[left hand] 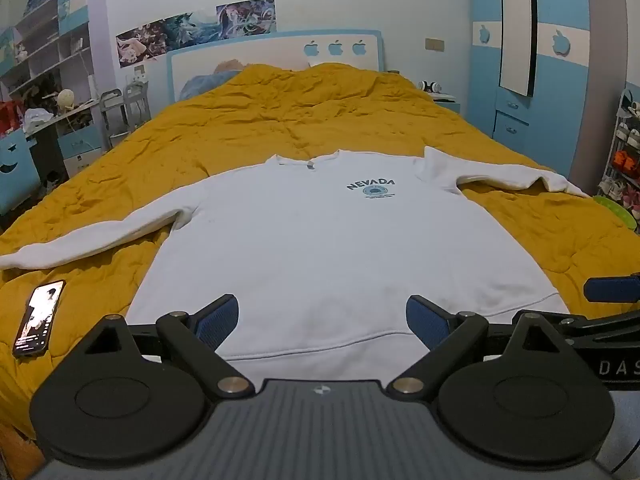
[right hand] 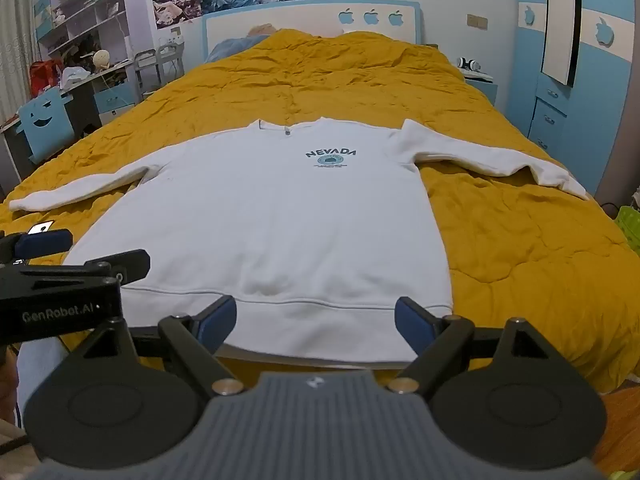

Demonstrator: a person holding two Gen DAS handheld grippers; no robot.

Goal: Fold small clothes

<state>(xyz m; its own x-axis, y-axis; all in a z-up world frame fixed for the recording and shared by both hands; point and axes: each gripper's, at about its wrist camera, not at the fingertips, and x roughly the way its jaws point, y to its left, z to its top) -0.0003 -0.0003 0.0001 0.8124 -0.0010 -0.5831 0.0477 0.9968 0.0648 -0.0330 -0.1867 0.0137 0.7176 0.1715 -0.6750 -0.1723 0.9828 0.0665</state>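
Observation:
A white long-sleeved sweatshirt [left hand: 320,240] with a blue NEVADA print lies flat, front up, on the yellow bedspread [left hand: 280,120], both sleeves spread out to the sides. My left gripper [left hand: 322,322] hangs open above the hem, near the shirt's middle, with nothing between its blue pads. In the right wrist view the same sweatshirt [right hand: 272,216] fills the centre, and my right gripper [right hand: 316,320] stands open over the hem's right half, holding nothing. The left gripper's body shows at that view's left edge, and a blue fingertip [left hand: 612,288] of the right gripper at the left view's right edge.
A phone [left hand: 38,318] with a lit screen lies on the bedspread left of the hem, below the left sleeve. A headboard, shelves and a desk stand at the back left, a blue wardrobe [right hand: 568,80] at the right. A green basket [right hand: 630,228] sits beside the bed's right edge.

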